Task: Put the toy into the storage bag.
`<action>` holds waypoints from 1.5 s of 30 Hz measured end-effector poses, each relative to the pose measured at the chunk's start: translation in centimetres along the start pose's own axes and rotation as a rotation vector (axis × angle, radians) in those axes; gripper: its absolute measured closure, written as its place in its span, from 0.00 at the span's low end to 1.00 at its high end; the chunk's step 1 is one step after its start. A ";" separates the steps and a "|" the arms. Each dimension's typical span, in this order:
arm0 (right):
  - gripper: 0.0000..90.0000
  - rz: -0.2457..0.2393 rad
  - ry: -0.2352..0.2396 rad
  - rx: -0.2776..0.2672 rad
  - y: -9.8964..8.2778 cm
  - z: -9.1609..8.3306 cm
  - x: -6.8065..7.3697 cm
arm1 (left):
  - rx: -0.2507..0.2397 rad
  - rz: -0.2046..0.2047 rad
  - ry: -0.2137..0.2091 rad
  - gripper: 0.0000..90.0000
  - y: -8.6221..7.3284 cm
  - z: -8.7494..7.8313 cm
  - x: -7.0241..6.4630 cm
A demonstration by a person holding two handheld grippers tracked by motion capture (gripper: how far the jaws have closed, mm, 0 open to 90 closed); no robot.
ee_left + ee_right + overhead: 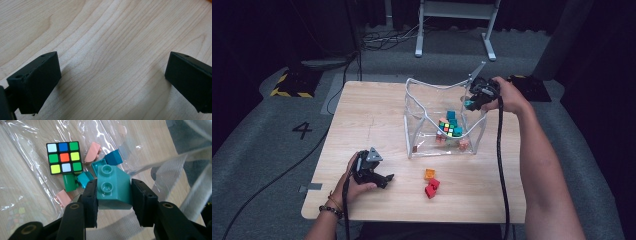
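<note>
One teal brick point(113, 187) sits clamped in the right gripper point(113, 195) fingers, hovering above the clear bag point(412, 120), probably for dropping in. Left gripper point(374, 175) rests beside the bag on the worktop point(372, 110), fingers apart.

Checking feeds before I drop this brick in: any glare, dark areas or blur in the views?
High view: table well lit, surroundings dark, picture soft. Right gripper view: white glare streaks on the clear bag; the teal brick in the right gripper is sharp. Left gripper view: wood grain crisp, soft shadows beside the left gripper.
</note>
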State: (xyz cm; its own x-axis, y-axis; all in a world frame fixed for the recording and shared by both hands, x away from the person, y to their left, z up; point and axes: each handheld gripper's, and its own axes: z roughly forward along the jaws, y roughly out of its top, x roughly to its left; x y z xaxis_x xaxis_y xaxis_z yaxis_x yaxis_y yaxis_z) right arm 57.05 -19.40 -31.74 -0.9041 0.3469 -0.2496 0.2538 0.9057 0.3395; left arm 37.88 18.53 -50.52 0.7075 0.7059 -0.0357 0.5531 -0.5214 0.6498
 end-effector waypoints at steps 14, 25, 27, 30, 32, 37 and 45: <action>0.65 0.018 0.006 -0.066 -1.0 -0.3 0.2 | 0.000 0.000 -0.001 0.01 0.0 0.0 0.0; 0.62 0.061 0.014 -0.229 -2.2 -0.9 1.0 | -0.001 0.000 0.000 0.01 0.0 0.0 0.0; 0.59 0.068 0.003 -0.275 -2.4 -1.1 1.3 | 0.000 -0.001 -0.001 0.01 0.0 0.0 0.0; 0.59 0.100 -0.003 -0.362 -3.0 -1.6 1.7 | 0.000 -0.001 -0.001 0.01 0.0 0.0 0.0; 0.57 0.133 -0.028 -0.420 -3.4 -2.0 2.1 | 0.000 0.000 0.000 0.01 0.0 0.0 0.0; 0.53 0.180 -0.048 -0.517 -4.3 -3.0 2.5 | 0.000 -0.001 -0.001 0.01 0.0 0.0 0.0; 0.41 0.221 -0.067 -0.581 -5.7 -4.4 4.1 | 0.000 -0.001 -0.001 0.01 0.0 0.0 0.0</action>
State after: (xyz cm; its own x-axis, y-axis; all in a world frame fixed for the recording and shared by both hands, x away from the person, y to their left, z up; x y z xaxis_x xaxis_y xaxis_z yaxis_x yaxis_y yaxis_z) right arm 50.40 -24.18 -30.74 -0.8235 0.5422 -0.1672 0.1867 0.5372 0.8225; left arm 37.89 18.53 -50.52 0.7075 0.7058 -0.0367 0.5535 -0.5209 0.6499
